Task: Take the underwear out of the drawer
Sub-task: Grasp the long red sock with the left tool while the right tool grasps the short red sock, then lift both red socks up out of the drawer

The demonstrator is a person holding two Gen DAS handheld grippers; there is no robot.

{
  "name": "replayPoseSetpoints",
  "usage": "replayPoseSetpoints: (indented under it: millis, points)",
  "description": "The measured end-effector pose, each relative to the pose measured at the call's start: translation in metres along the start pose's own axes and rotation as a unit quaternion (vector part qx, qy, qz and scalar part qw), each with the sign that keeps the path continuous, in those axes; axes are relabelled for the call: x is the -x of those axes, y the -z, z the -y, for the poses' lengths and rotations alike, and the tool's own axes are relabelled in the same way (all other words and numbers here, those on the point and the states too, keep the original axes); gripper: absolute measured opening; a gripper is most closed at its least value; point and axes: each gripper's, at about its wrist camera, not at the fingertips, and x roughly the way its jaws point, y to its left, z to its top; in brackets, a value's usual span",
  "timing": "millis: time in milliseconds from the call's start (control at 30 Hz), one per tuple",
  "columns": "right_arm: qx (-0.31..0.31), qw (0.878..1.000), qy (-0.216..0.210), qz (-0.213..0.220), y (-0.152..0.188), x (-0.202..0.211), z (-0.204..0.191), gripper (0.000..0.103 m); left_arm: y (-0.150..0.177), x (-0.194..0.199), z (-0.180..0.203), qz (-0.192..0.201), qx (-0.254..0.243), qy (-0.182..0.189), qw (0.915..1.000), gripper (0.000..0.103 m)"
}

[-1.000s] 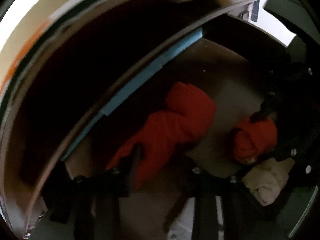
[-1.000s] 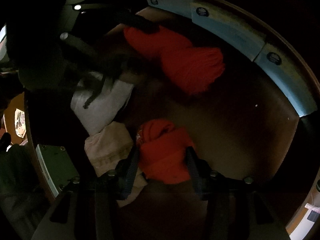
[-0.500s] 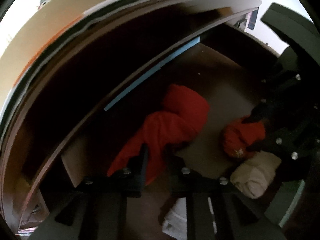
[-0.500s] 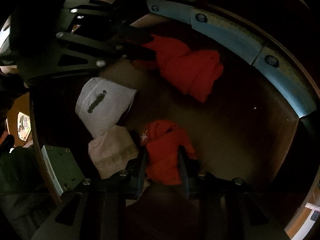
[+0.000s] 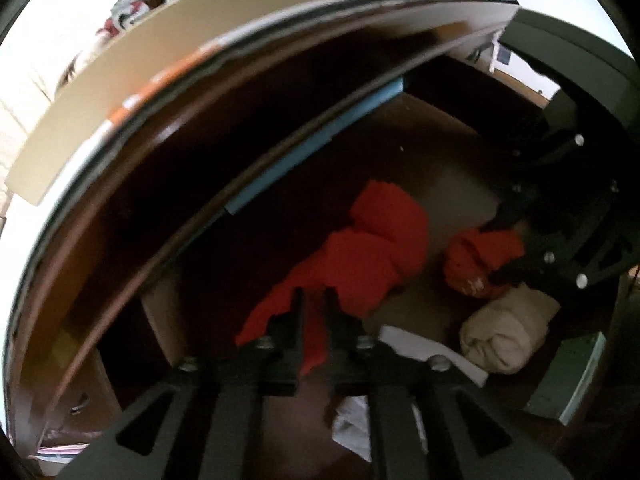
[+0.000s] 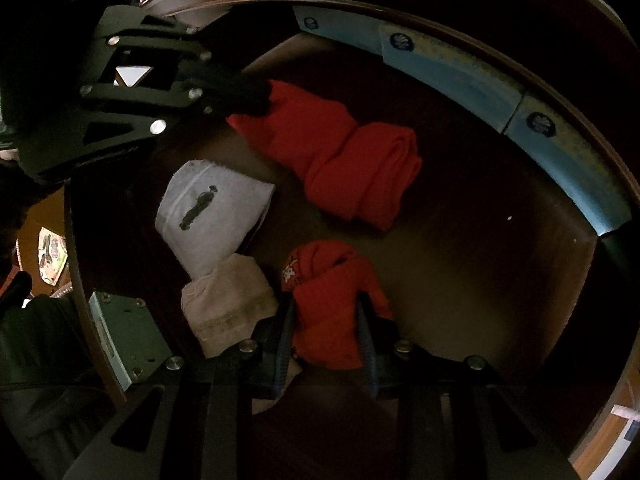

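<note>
Two red pieces of underwear lie in the brown drawer [image 5: 440,160]. The larger red garment [image 5: 368,256] stretches along the drawer's back part, and my left gripper [image 5: 314,308] pinches its near end. The left jaws are opening slightly, with the red cloth still between the pads. In the right wrist view the same garment [image 6: 340,160] runs from the left gripper [image 6: 256,96] toward the middle. My right gripper [image 6: 326,332] is shut on the small red bundle [image 6: 328,280], which bears a white print. That bundle [image 5: 480,256] also shows in the left wrist view.
A blue box [image 6: 460,68] lines the drawer's back wall. A white folded cloth with a dark figure [image 6: 212,216] and a beige roll [image 6: 228,304] lie left of the small bundle. A grey-green metal plate [image 6: 128,340] sits on the drawer's left side. A pale board [image 5: 200,60] overhangs above.
The left jaws closed on the end of the larger red garment and rose a little, drawing it out. The right jaws narrowed onto the small red bundle and hold it.
</note>
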Motion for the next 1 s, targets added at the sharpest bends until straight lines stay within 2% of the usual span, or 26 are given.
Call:
replayPoseSetpoints:
  millis: [33, 100, 133, 333, 467, 633, 733, 833, 900, 1000]
  points:
    - [0.000, 1.000, 0.000, 0.000, -0.006, -0.004, -0.003, 0.032, 0.000, 0.001, 0.002, -0.001, -0.009, 0.001, 1.0000, 0.043]
    - [0.001, 1.000, -0.001, -0.002, -0.006, -0.006, -0.002, 0.032, -0.003, 0.001, 0.009, 0.005, -0.032, -0.006, 0.9995, 0.069]
    - [0.002, 1.000, -0.001, -0.002, -0.007, -0.004, -0.005, 0.032, -0.003, 0.000, 0.010, 0.004, -0.042, -0.004, 0.9991, 0.069]
    - [0.002, 1.000, -0.002, -0.003, -0.011, -0.008, -0.005, 0.032, -0.012, -0.026, 0.012, -0.025, -0.061, 0.000, 0.9978, 0.068]
    - [-0.001, 1.000, -0.004, -0.005, -0.012, -0.010, -0.003, 0.032, -0.007, -0.035, 0.012, -0.042, -0.059, 0.008, 0.9973, 0.067]
    - [-0.002, 1.000, -0.006, -0.008, -0.018, -0.013, -0.002, 0.032, -0.001, -0.035, 0.005, -0.046, -0.034, 0.016, 0.9982, 0.035]
    - [0.010, 1.000, 0.000, -0.003, -0.019, -0.010, -0.006, 0.027, 0.000, -0.030, 0.006, -0.045, -0.024, 0.012, 0.9986, 0.030]
    - [0.015, 1.000, 0.002, 0.010, -0.017, -0.006, -0.009, 0.024, 0.002, -0.019, 0.006, -0.032, -0.019, -0.003, 0.9993, 0.030]
    - [0.011, 1.000, 0.000, 0.023, -0.015, -0.001, -0.007, 0.024, 0.003, -0.010, 0.003, -0.024, 0.000, 0.009, 0.9997, 0.030]
    - [0.011, 0.999, -0.003, 0.036, -0.014, 0.004, -0.007, 0.024, 0.008, 0.001, 0.001, -0.015, 0.013, 0.006, 0.9998, 0.030]
